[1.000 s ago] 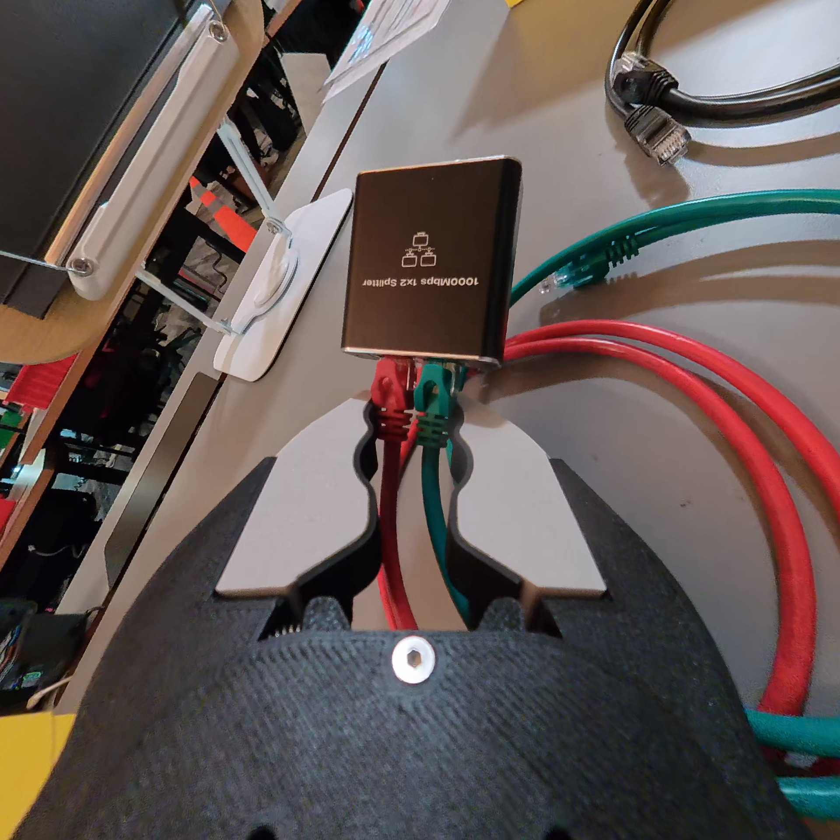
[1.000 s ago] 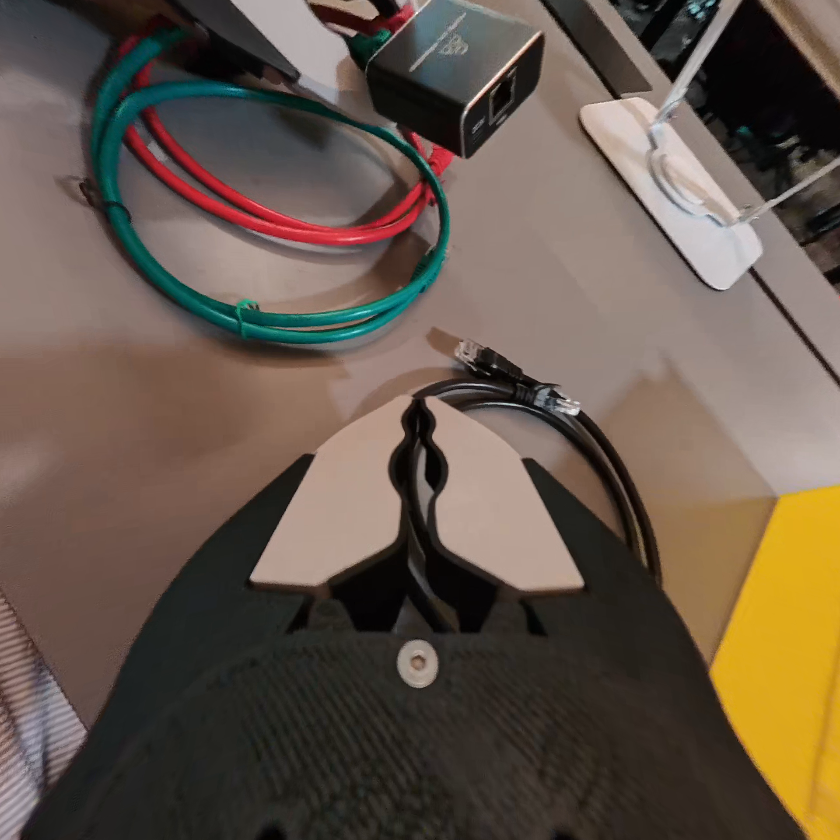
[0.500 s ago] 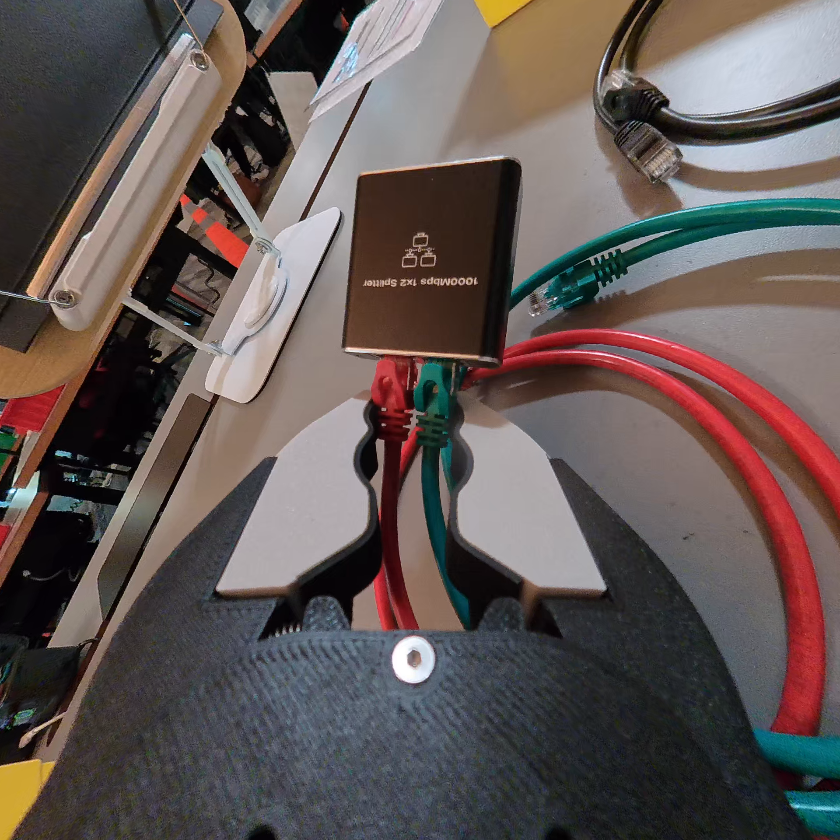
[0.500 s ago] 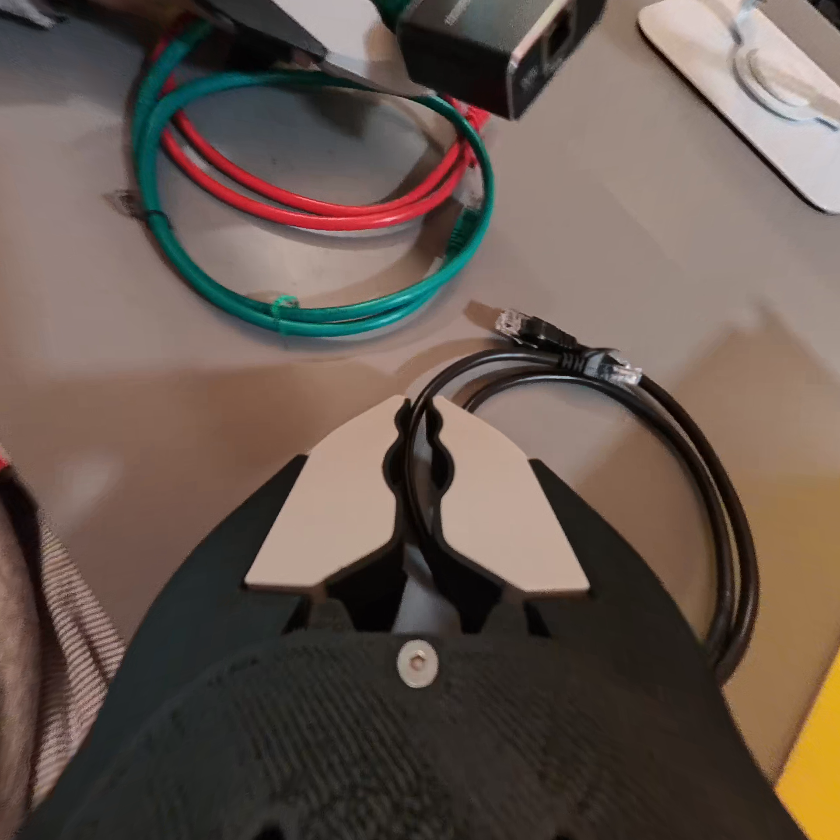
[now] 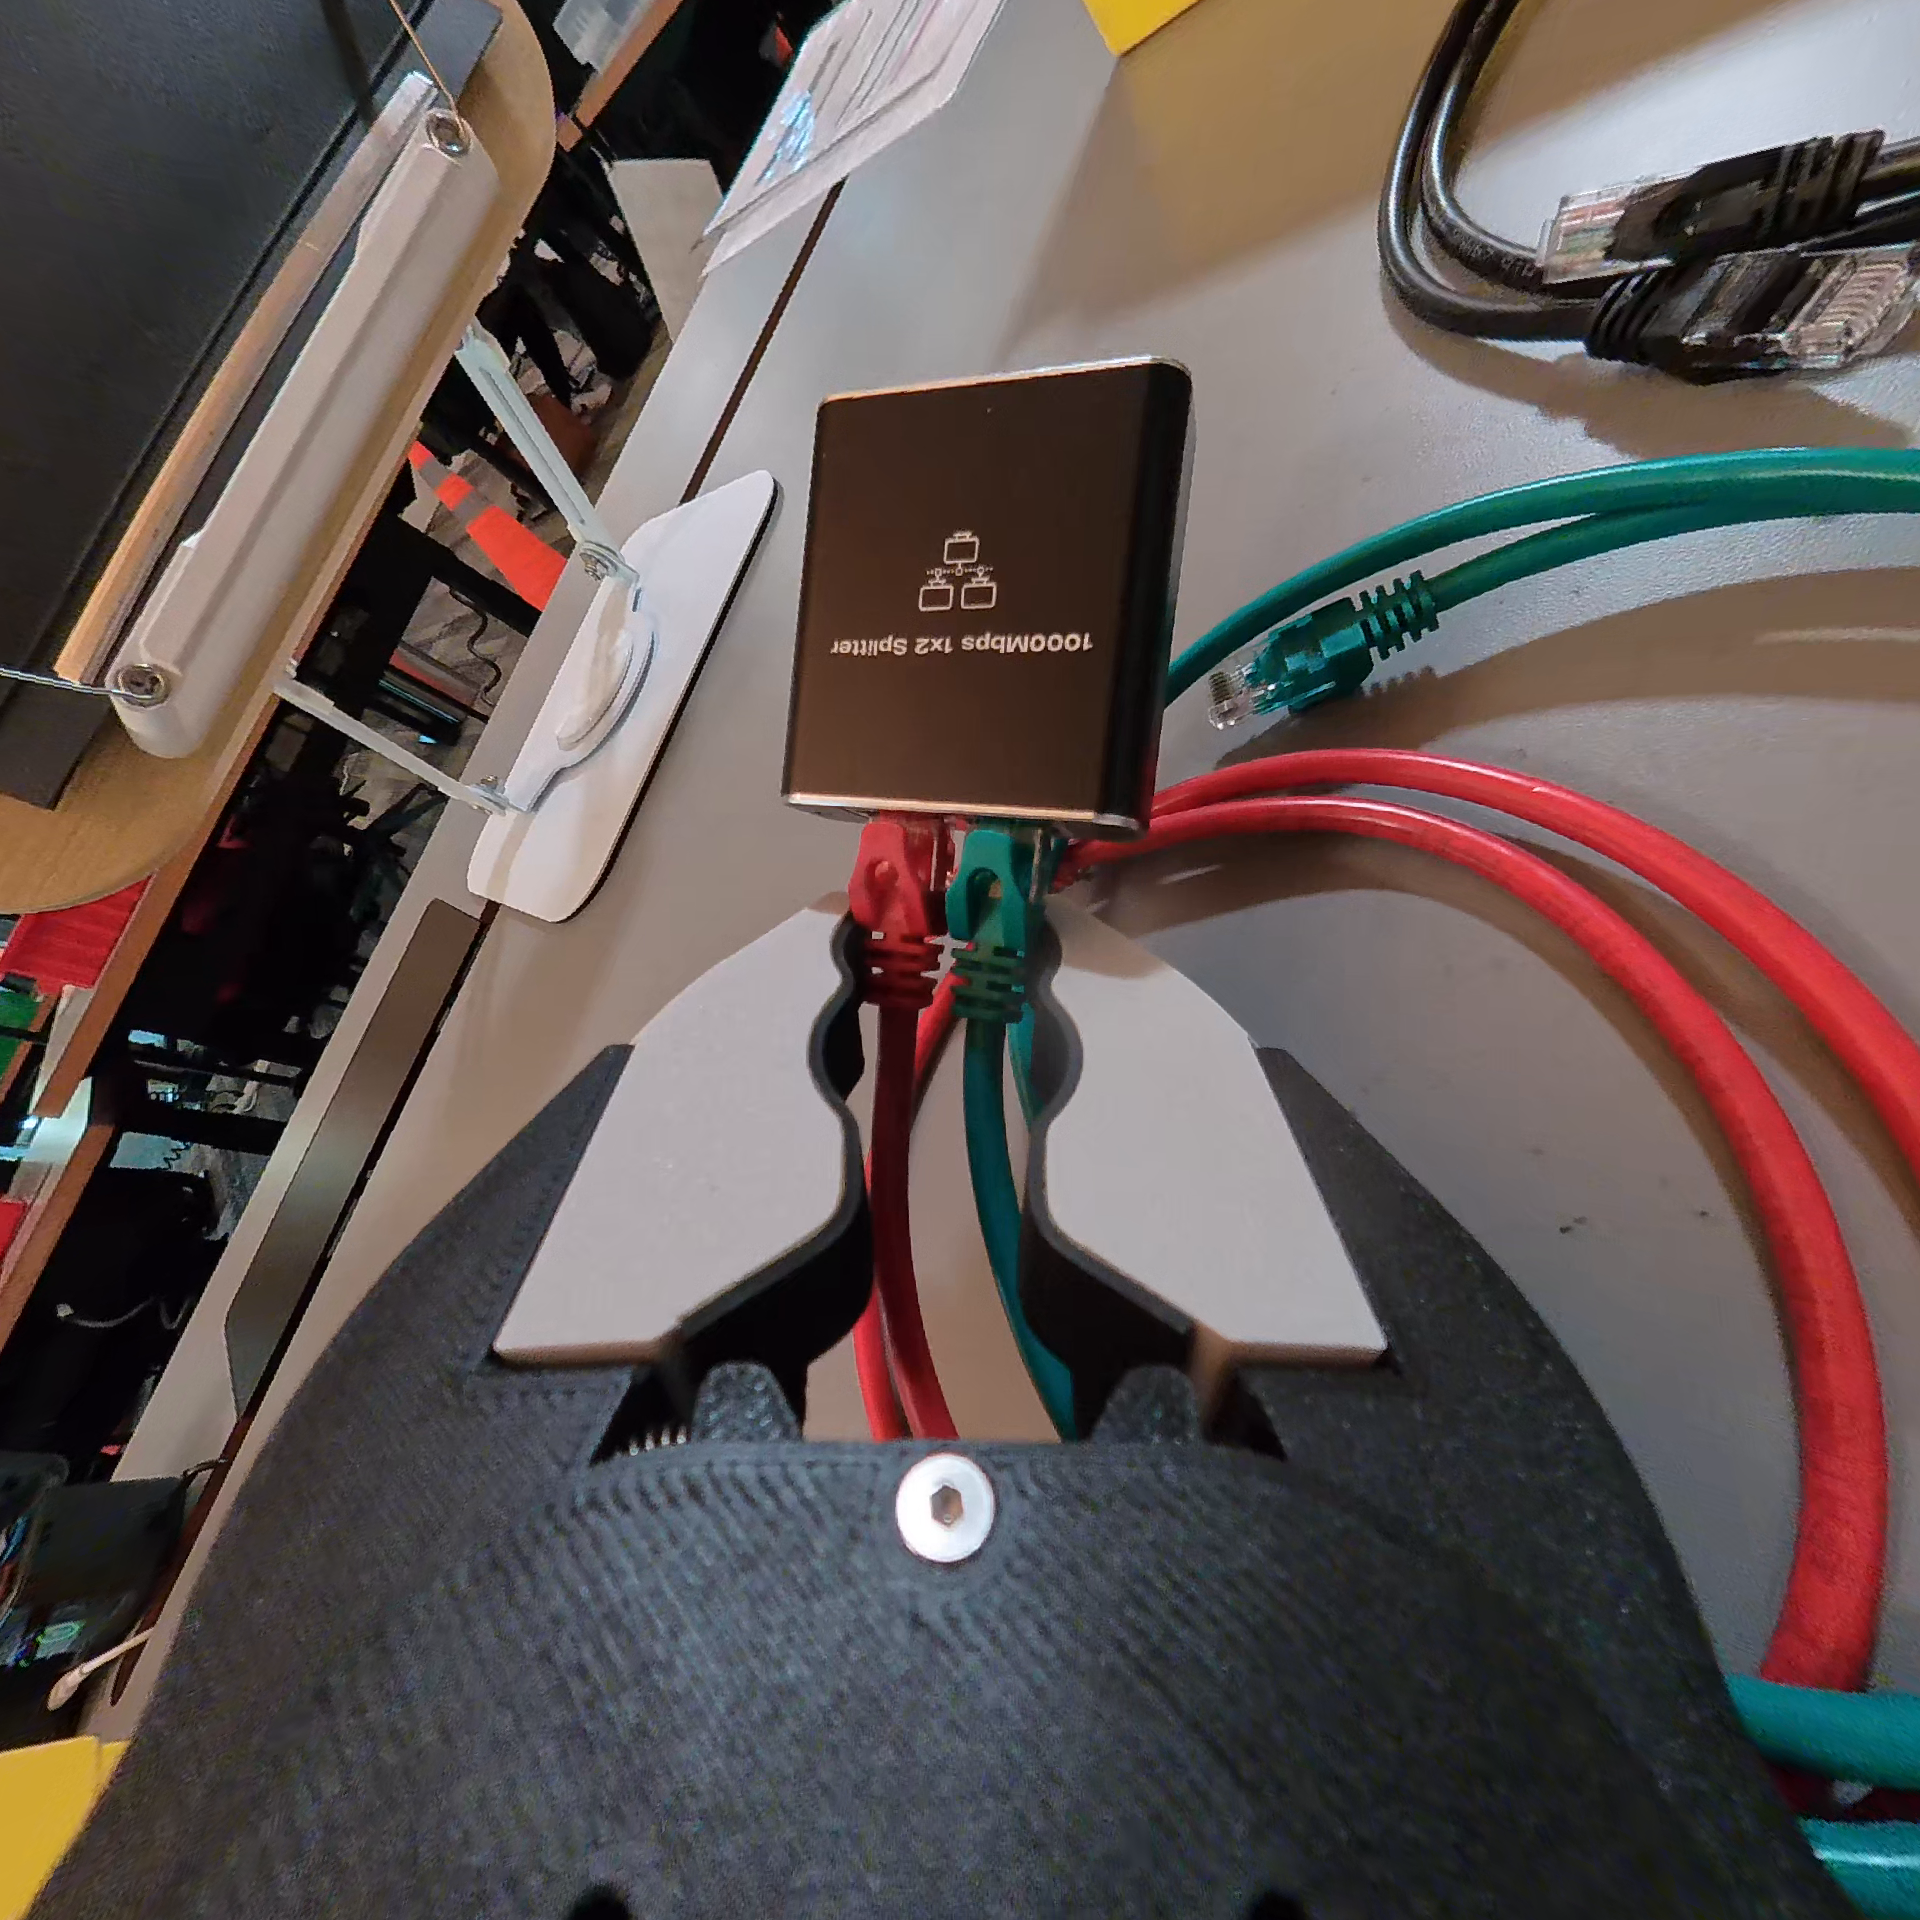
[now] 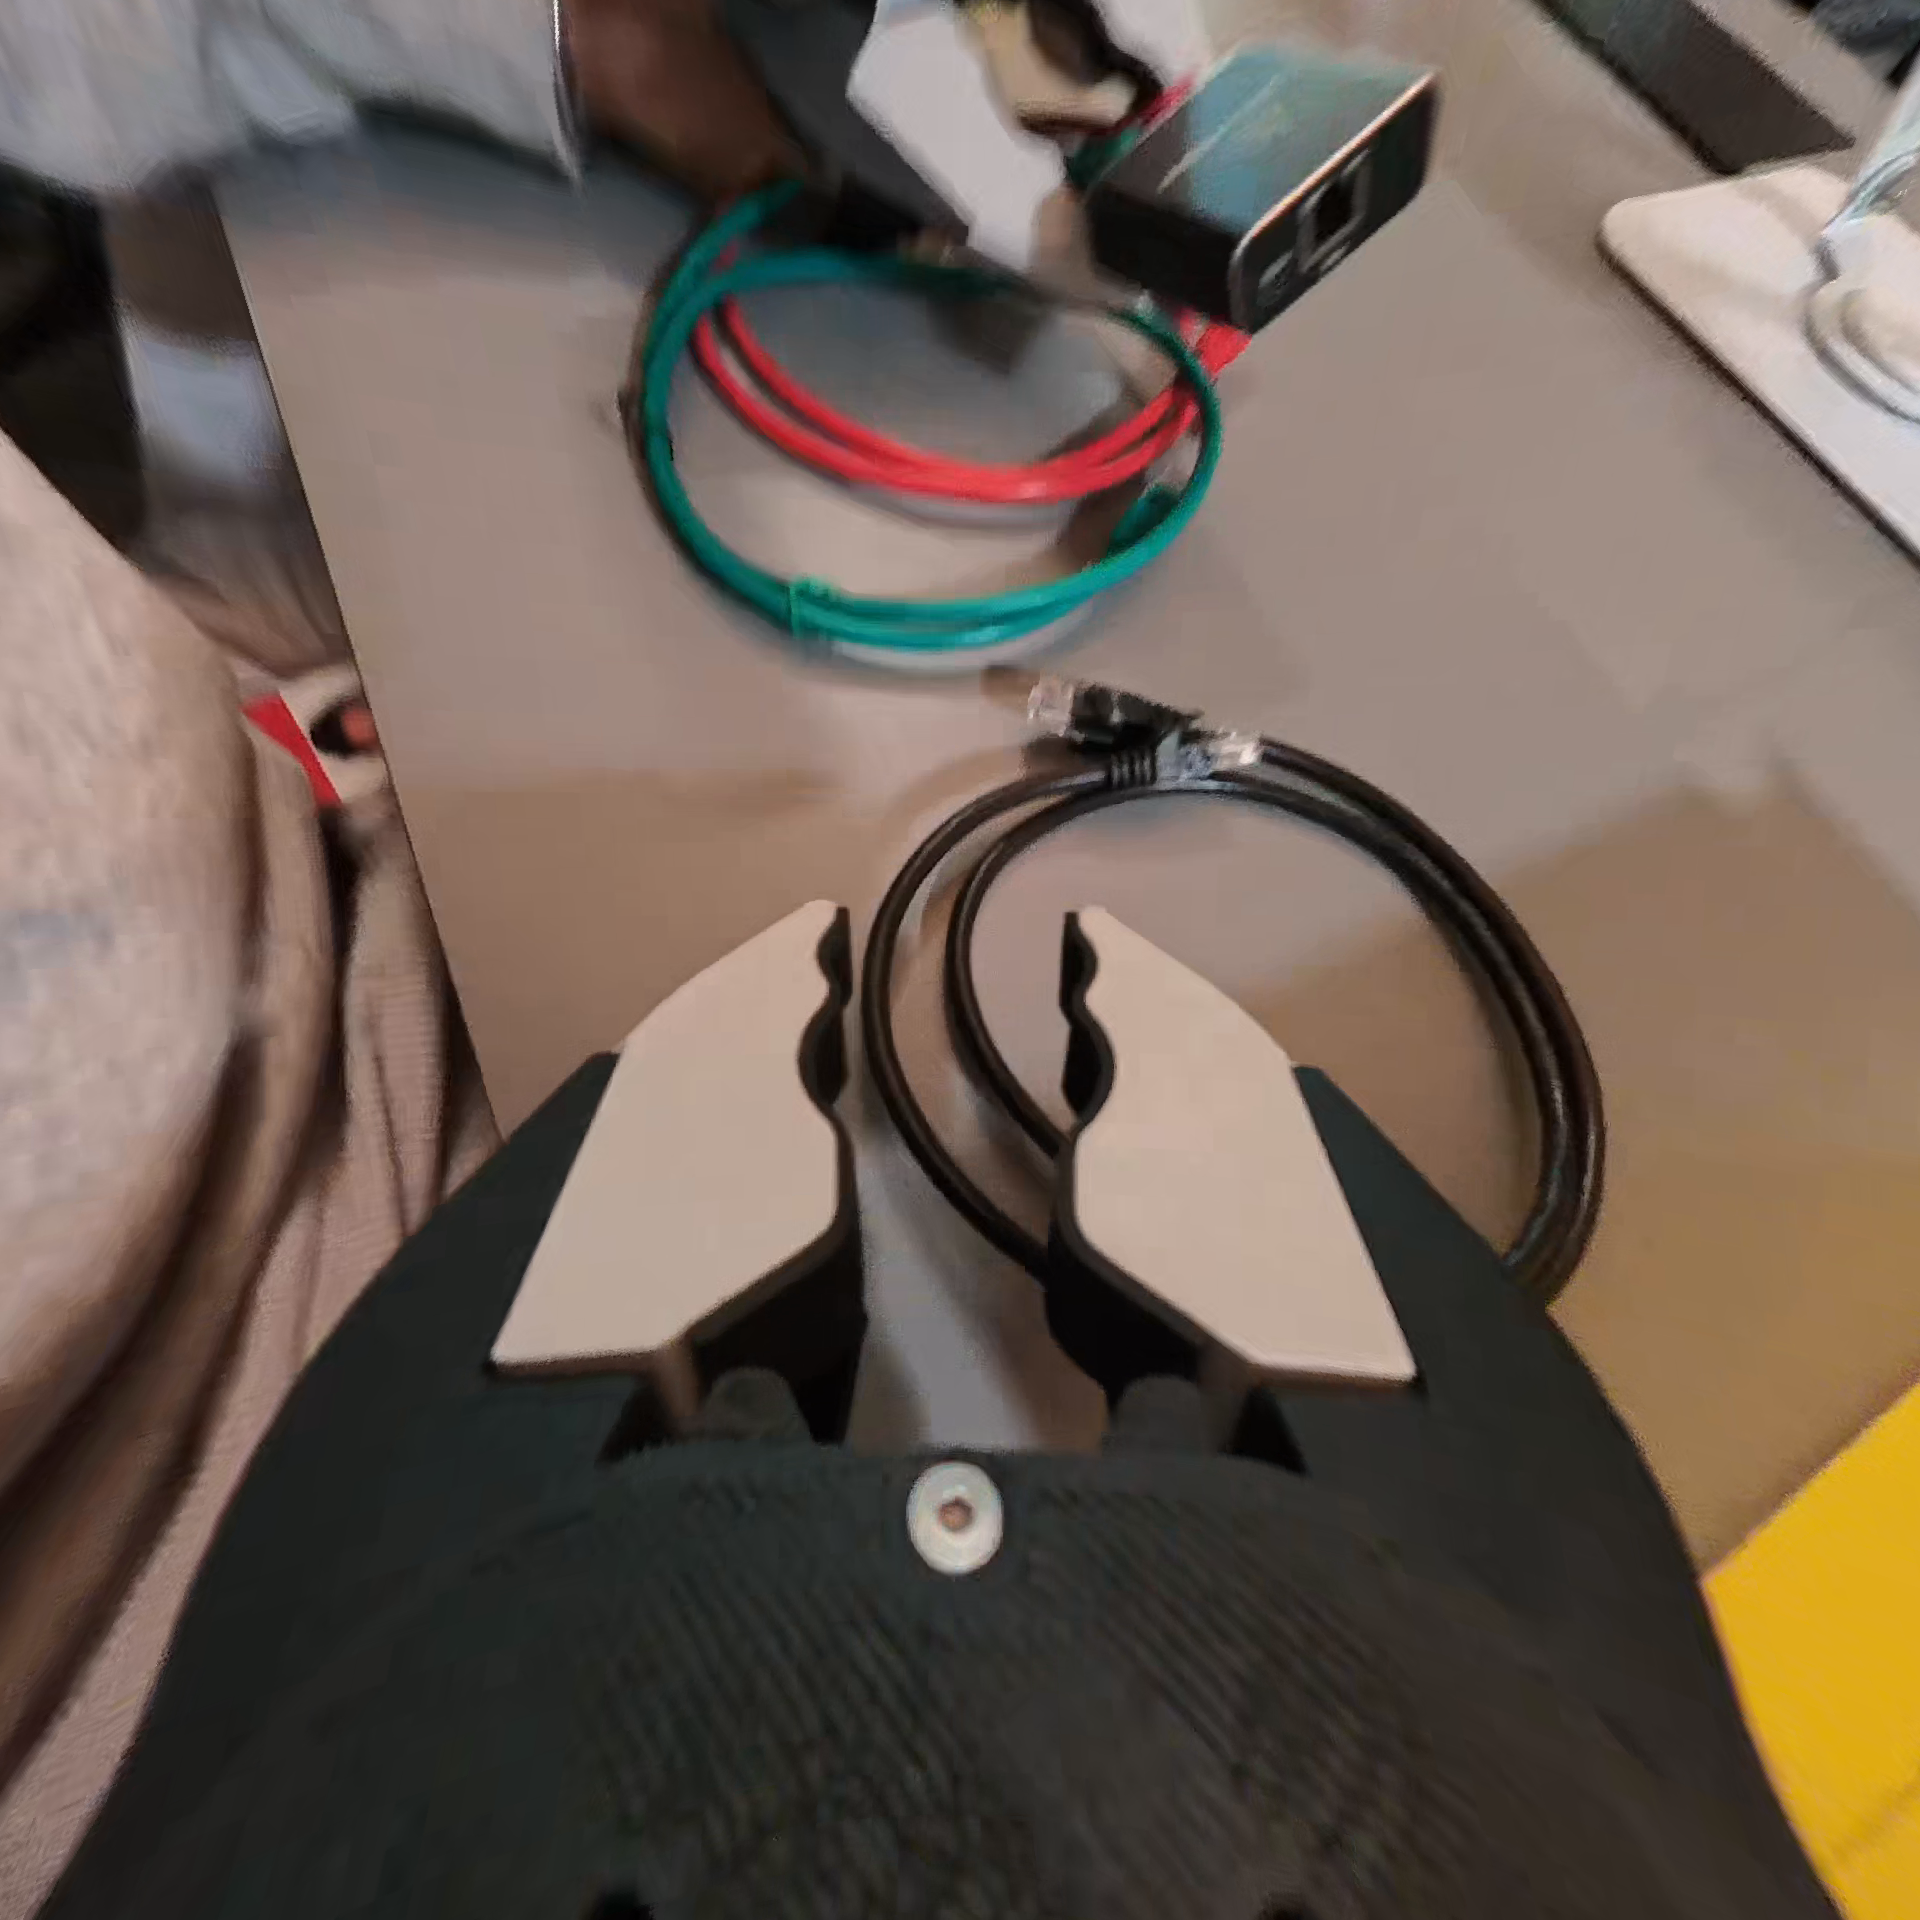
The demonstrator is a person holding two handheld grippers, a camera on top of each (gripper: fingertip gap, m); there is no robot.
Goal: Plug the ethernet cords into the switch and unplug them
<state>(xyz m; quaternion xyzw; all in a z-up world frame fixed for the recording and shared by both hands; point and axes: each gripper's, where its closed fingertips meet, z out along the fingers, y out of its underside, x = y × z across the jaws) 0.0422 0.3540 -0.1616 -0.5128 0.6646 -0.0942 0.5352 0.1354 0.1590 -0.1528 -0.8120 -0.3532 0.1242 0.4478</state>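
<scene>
While the left gripper [image 5: 951, 971] pinches the red plug [image 5: 891, 914] and green plug [image 5: 995, 925] right at their boots, the small black metal switch box [image 5: 987, 603] hangs lifted off the grey desk [image 5: 1558, 1091], probably so its free port faces out. Right gripper [image 6: 956, 935] is spread wide over the coiled black ethernet cord [image 6: 1351, 831], holding nothing, my guess is it's lining up for a plug.

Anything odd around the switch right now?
Yes: the switch is off the table, dangling from the red plug and green plug that the left gripper pinches. Nothing looks damaged.
</scene>
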